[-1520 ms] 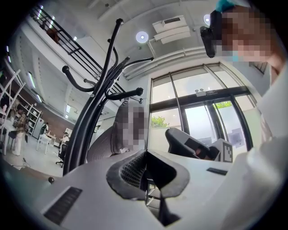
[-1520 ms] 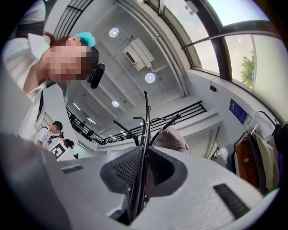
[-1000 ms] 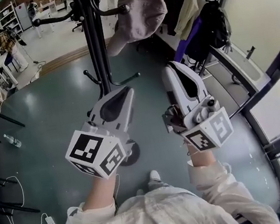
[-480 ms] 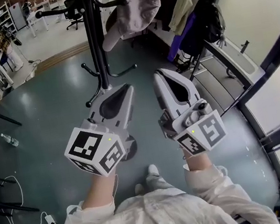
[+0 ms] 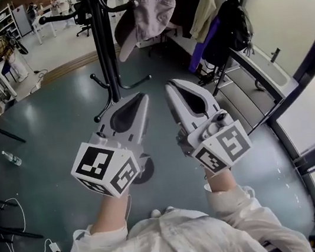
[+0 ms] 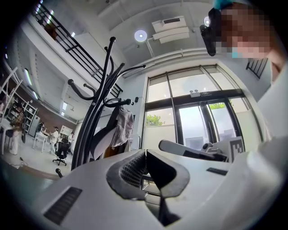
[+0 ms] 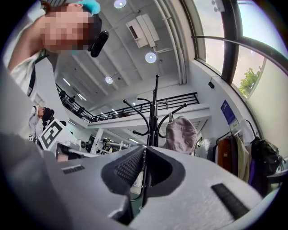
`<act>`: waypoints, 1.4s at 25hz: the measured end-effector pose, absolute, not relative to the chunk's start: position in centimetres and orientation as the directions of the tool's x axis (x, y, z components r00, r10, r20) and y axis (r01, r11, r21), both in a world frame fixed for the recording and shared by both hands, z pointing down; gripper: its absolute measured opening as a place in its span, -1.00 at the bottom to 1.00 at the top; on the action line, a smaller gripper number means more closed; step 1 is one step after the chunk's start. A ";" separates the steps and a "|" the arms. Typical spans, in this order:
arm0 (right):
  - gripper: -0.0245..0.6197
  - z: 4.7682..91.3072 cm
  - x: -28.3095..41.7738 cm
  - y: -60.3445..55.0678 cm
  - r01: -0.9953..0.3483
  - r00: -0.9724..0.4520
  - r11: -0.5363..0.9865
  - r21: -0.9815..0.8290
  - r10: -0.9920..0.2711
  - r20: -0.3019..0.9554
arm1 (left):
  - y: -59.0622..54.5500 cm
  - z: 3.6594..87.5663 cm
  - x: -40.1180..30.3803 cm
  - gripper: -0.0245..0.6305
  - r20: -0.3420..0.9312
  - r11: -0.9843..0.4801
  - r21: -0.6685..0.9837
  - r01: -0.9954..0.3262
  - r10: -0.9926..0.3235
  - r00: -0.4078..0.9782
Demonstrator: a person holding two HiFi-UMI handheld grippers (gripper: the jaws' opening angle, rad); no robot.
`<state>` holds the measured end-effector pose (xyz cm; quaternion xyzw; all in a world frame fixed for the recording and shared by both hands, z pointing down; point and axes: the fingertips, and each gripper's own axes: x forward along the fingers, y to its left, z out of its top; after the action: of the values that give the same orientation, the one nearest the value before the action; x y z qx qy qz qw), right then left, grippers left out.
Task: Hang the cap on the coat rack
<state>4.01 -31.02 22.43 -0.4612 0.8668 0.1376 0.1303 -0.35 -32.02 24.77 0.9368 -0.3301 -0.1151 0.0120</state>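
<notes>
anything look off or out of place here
Nothing stands out. The cap hangs from a hook of the coat rack, brim pointing down. The left hand-held gripper and the right hand-held gripper are shut, empty and clear of the cap.

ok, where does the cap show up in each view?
Head view: the cap is at top centre, hanging from the coat rack, to the right of its pole.
Left gripper view: the cap is left of centre, just right of the rack's pole.
Right gripper view: the cap is right of centre, beside the pole.
Shared landmark: the black coat rack pole. The cap sits on its right in all three views.
</notes>
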 end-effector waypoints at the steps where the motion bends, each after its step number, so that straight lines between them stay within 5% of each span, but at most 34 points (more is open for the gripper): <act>1: -0.87 22.5 4.0 -31.1 -0.833 -0.544 0.540 0.117 -0.764 -0.346 | -32.1 24.6 -0.3 -0.87 -0.204 -0.777 0.099 -0.621 -0.627 0.752; 12: -0.87 24.9 4.4 -31.5 -0.817 -0.576 0.557 0.149 -0.789 -0.213 | -32.3 26.4 0.9 -0.87 -0.182 -0.745 0.108 -0.658 -0.665 0.724; 35: -0.88 28.1 5.7 -30.6 -0.822 -0.569 0.561 0.096 -0.811 -0.134 | -31.2 28.9 2.3 -0.87 -0.121 -0.731 0.108 -0.674 -0.682 0.721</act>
<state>5.69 -30.62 28.11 -0.4628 0.8826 0.0740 0.0374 2.29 -31.20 28.90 0.9272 -0.3656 -0.0762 0.0282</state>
